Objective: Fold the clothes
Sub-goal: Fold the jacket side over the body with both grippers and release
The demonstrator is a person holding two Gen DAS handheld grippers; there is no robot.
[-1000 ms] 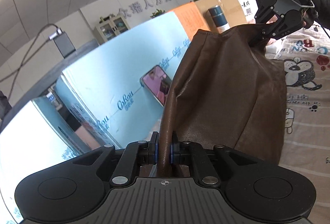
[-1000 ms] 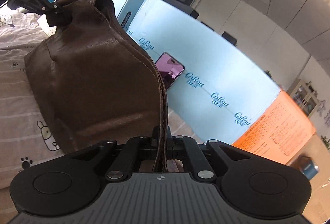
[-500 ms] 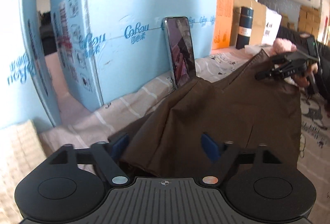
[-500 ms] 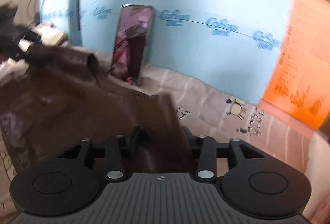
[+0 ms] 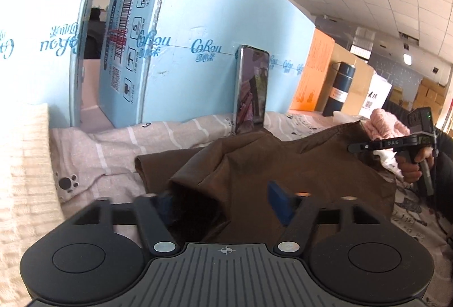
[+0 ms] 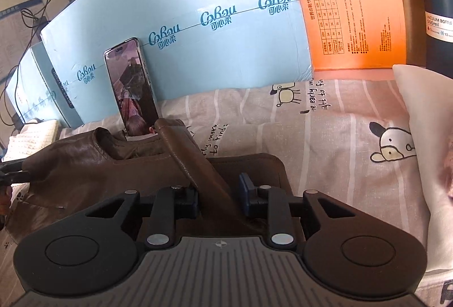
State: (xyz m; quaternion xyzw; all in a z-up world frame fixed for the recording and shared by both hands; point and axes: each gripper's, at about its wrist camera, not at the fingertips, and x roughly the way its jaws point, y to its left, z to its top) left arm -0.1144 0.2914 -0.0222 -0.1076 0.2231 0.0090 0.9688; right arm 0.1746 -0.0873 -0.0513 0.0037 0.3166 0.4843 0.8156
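A brown leather-like garment (image 5: 297, 165) lies on the patterned bedsheet (image 5: 113, 145); it also shows in the right wrist view (image 6: 93, 165). My left gripper (image 5: 223, 205) is open, jaws wide apart over the garment's near folded edge. My right gripper (image 6: 218, 193) is open, with a raised brown strip of the garment (image 6: 198, 162) running between its jaws, not pinched. The right gripper shows in the left wrist view (image 5: 396, 143) at the garment's far corner.
Light blue boxes (image 5: 203, 52) stand along the back, a phone (image 5: 252, 89) leaning on them. An orange box (image 6: 351, 10) and dark vacuum bottle (image 6: 436, 15) stand right. A cream knit (image 5: 25, 179), a pink knit (image 5: 388, 126) and a white pillow (image 6: 424, 137) lie nearby.
Both grippers were shut on the garment and held it up. They lowered it onto the sheet and opened; the garment now lies flat.
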